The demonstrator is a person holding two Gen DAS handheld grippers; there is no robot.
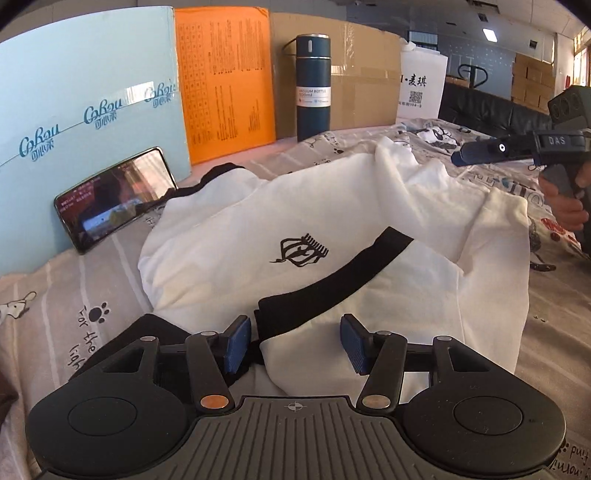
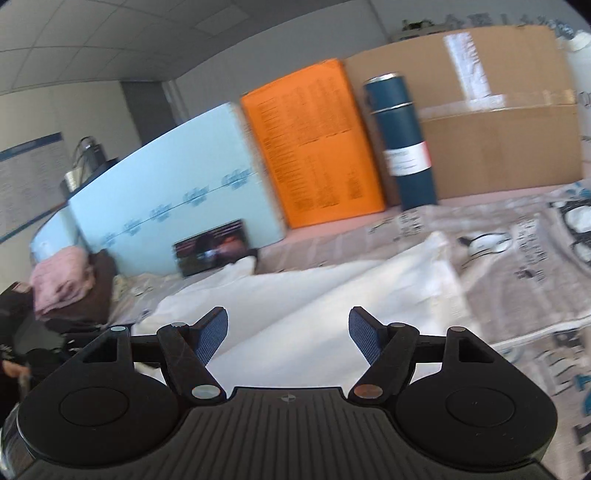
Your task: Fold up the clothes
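Tiled ceiling (image 2: 92, 26), black sofa (image 1: 491, 107), stacked boxes (image 1: 532, 79)

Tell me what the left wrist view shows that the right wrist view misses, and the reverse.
Only the left wrist view shows the white garment's printed logo, its black trim and the right claw from outside. Only the right wrist view shows the pink folded pile. Both show the phone, orange sheet, blue bottle, and open claws, left claw included.

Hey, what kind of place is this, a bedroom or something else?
Probably a storeroom or office rather than a bedroom. A printed bedsheet holds the white garment, but cardboard cartons are stacked at the back, there are ceiling strip lights, and a big cardboard box stands behind.
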